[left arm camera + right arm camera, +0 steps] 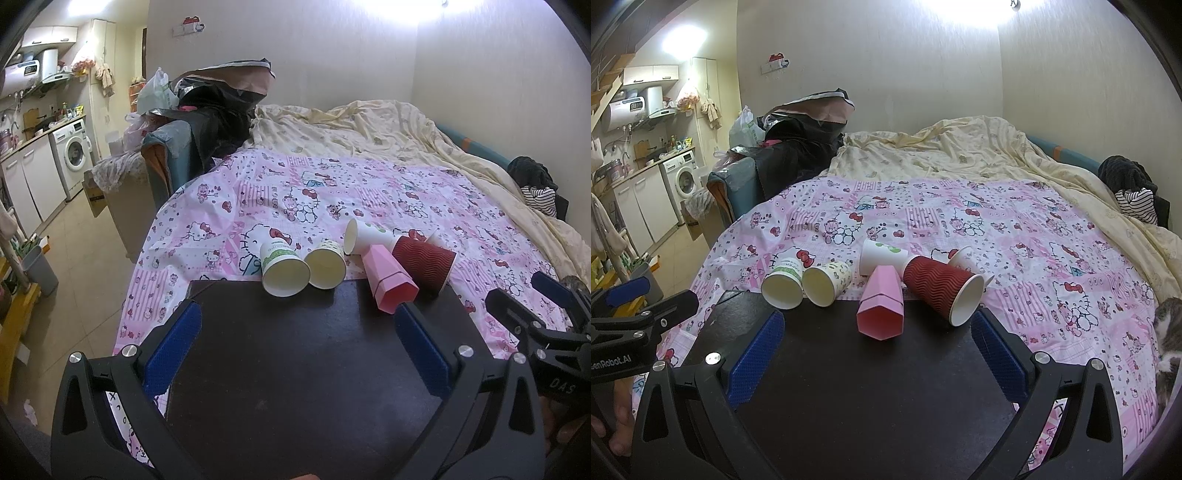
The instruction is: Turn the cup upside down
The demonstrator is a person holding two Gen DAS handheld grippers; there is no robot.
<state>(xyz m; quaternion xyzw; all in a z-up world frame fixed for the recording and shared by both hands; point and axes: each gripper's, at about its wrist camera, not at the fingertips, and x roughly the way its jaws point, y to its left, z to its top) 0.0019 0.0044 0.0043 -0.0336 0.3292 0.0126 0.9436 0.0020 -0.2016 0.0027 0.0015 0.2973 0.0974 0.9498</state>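
Several cups lie on their sides at the far edge of a dark board (295, 354) (871, 376) on the bed. A green-print paper cup (282, 267) (783, 283), a cream patterned cup (327, 263) (827, 282), a white cup (367, 235) (882, 254), a pink faceted cup (389, 280) (882, 306) and a red ribbed cup (424, 264) (942, 290) show in both views. A small white cup (966, 256) lies behind the red one. My left gripper (299, 317) and right gripper (877, 326) are open and empty, just short of the cups.
The board rests on a pink Hello Kitty sheet (369, 192) (1034, 240) over the bed. A cream quilt (369, 133) lies behind. A cat (1167, 343) sits at the right edge. A kitchen with a washing machine (74, 155) is at the left.
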